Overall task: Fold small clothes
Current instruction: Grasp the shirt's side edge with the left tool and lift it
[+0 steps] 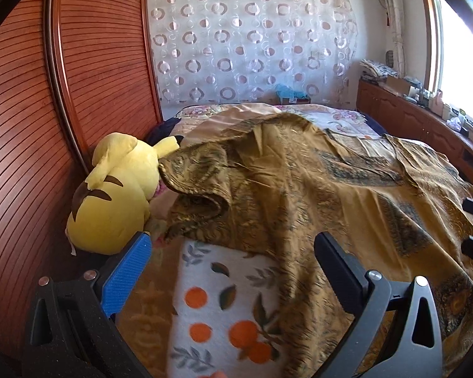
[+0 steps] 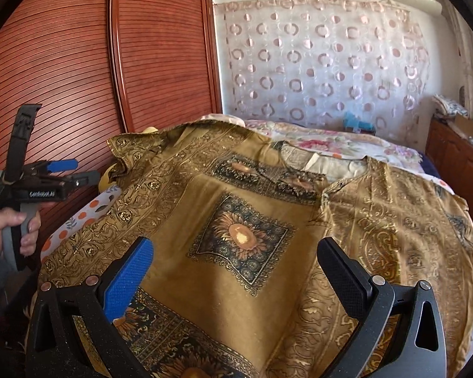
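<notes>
Both hand-held grippers (image 1: 233,264) (image 2: 236,271) spread wide, seemingly hovering over garment (image 2: 252,236)

right tongs (image 2: 233,278) — agape | gold shirt (image 2: 236,208) — spread flat

plush toy (image 1: 116,189) face hidden, windowsill clutter (image 1: 441,104) — too small

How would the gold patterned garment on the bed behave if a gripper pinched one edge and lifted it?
The gold garment would probably drape limply: it already lies in soft folds and ripples. It looks thin and light, so likely easy to lift. Its slight sheen suggests it could slide over the orange-print blanket.
</notes>
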Action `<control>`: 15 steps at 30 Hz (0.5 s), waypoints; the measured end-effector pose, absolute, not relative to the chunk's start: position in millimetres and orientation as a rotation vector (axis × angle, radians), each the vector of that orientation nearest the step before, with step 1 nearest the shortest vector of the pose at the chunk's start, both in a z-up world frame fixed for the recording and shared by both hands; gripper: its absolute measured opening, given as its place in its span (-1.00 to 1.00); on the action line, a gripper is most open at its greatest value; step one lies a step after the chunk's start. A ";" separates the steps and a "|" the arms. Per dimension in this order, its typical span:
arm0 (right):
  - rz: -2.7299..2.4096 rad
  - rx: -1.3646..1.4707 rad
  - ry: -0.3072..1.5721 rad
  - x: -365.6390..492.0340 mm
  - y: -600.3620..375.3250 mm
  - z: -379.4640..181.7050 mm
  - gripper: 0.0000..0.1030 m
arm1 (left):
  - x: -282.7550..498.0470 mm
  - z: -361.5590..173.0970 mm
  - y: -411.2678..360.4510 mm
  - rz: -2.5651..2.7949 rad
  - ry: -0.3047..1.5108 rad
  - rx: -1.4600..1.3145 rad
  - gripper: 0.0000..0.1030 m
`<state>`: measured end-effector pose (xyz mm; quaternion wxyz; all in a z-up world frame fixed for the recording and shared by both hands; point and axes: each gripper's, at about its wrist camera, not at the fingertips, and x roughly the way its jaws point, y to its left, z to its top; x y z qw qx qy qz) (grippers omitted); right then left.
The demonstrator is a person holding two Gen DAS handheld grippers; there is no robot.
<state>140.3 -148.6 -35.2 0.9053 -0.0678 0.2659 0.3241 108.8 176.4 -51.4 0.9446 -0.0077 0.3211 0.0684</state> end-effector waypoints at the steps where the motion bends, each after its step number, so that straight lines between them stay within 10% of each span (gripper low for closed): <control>1: 0.673 -0.142 0.557 144.3 -149.7 -34.2 1.00 | 113.2 -51.1 183.7 0.132 0.655 -0.032 1.00; 15: 0.696 -0.156 0.577 157.1 -133.8 -35.3 1.00 | 174.7 -57.3 232.0 0.089 0.726 -0.167 0.35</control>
